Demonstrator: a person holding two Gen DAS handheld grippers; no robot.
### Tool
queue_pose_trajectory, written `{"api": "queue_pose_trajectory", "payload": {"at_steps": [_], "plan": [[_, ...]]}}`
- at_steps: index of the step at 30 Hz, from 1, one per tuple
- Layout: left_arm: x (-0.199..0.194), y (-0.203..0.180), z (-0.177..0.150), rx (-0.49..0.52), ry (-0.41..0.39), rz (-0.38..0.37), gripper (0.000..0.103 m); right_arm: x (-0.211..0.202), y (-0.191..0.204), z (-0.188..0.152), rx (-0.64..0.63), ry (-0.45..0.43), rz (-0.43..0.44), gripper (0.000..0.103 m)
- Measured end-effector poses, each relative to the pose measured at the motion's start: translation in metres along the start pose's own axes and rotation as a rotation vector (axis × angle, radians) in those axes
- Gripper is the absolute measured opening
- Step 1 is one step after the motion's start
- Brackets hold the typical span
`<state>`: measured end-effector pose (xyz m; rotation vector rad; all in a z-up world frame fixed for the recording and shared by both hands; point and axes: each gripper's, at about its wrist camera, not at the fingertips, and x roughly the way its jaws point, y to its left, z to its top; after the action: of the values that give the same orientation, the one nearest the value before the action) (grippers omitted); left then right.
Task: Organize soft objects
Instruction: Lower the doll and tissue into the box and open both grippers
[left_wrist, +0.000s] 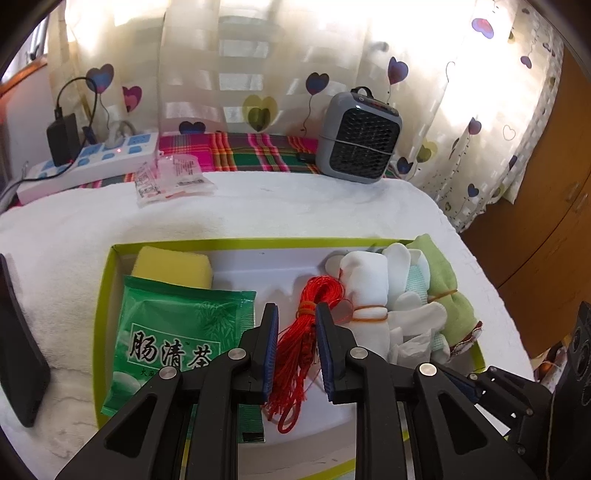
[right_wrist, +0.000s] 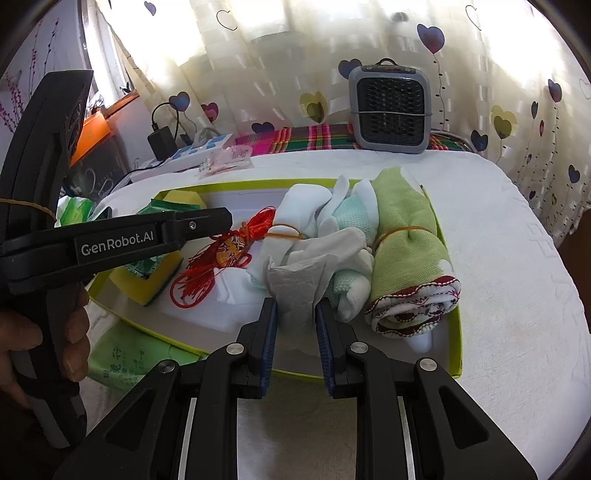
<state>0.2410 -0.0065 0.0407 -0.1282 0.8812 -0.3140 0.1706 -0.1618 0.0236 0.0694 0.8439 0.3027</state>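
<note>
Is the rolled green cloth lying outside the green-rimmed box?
No, the rolled green cloth, tied with a rubber band, lies inside the green-rimmed box at its right end.

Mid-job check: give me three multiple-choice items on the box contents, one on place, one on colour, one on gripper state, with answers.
1. Where does the yellow sponge lie in the green-rimmed box?
A. far left corner
B. near right corner
C. outside on the towel

2. What colour is the tasselled cord bundle?
A. blue
B. red
C. white

3. What sits between the fingers of the right gripper?
A. the green tea packet
B. nothing
C. a crumpled paper tissue

Answers: 1 A, the left wrist view shows it against the far left walls behind the green tea packet. 2 B, its strands are bright red. 3 C, the tissue runs down between the blue pads.
</note>
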Motion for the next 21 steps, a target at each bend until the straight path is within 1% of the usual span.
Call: {"api": "queue_pose_trajectory", "payload": {"at_steps": [7, 9, 11, 13, 18, 21], "plan": [[0.0028, 0.0018, -0.0008, 0.019, -0.002, 0.026, 0.021, -0.0003, 0.0005, -0.0022, -0.005, -0.014, -0.001, 0.024], [0.0032, 0.0028, -0.0004, 0.013, 0.000, 0.020, 0.021, 0.0000, 0.0017, -0.0021, -0.012, -0.017, -0.004, 0.025], [0.0033, 0.0040, 0.0003, 0.010, -0.001, 0.024, 0.021, -0.0004, 0.0033, -0.0026, -0.017, -0.018, -0.004, 0.028], [0.0037, 0.0035, 0.0003, 0.015, -0.001, 0.030, 0.024, -0.0005, 0.0045, -0.0028, -0.023, -0.021, -0.003, 0.031], [0.0030, 0.0026, -0.0002, 0.020, -0.004, 0.040, 0.027, -0.0002, 0.0057, -0.0030, -0.023, -0.023, -0.001, 0.033], [0.0006, 0.0022, -0.0003, 0.023, -0.012, 0.044, 0.030, -0.0013, 0.0066, -0.0034, -0.021, -0.028, 0.004, 0.038]]}}
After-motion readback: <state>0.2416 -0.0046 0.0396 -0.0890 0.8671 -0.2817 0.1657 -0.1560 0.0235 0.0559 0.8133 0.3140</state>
